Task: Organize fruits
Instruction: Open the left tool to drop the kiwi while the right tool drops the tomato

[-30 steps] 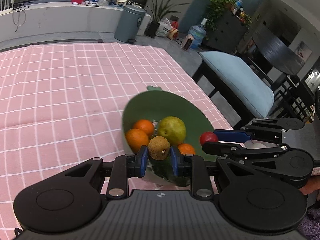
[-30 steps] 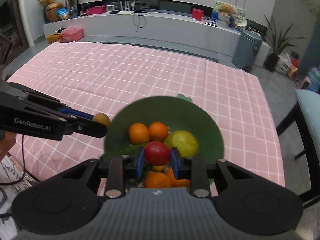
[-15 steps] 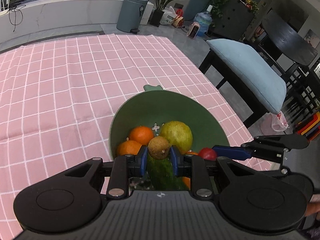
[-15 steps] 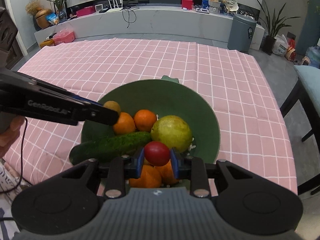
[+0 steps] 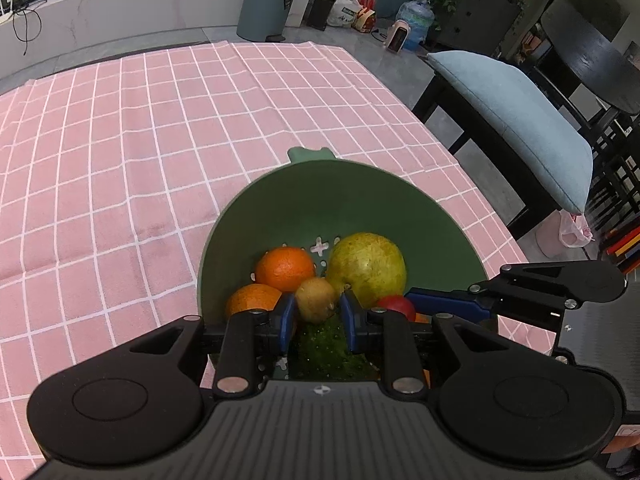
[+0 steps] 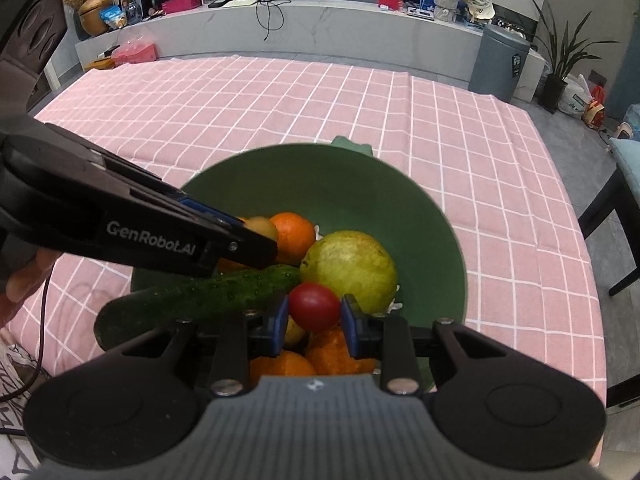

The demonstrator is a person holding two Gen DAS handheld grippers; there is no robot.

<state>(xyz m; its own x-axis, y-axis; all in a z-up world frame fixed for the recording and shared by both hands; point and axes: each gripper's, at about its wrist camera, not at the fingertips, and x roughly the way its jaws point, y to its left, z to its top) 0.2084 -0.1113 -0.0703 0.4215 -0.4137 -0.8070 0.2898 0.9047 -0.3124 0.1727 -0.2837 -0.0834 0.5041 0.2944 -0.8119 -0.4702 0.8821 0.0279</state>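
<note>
A green bowl (image 5: 360, 196) (image 6: 340, 184) sits on the pink checked tablecloth and holds oranges (image 5: 285, 268), a large yellow-green fruit (image 5: 368, 268) (image 6: 352, 268) and a cucumber (image 6: 208, 300). My left gripper (image 5: 316, 314) is over the bowl; its jaws have parted and the small brown fruit (image 5: 315, 299) sits loose between them. My right gripper (image 6: 314, 318) is shut on a small red fruit (image 6: 314, 306) just above the bowl's near side. The left gripper also shows in the right wrist view (image 6: 256, 240).
The pink tablecloth (image 5: 120, 160) stretches far and left of the bowl. A bench with a blue cushion (image 5: 516, 120) stands off the table's right edge. A grey bin (image 5: 268, 0) and a long white counter lie beyond the far edge.
Both grippers have moved down and forward over the bowl. The left jaws have opened a little around the brown fruit. The right gripper still holds the red fruit.
</note>
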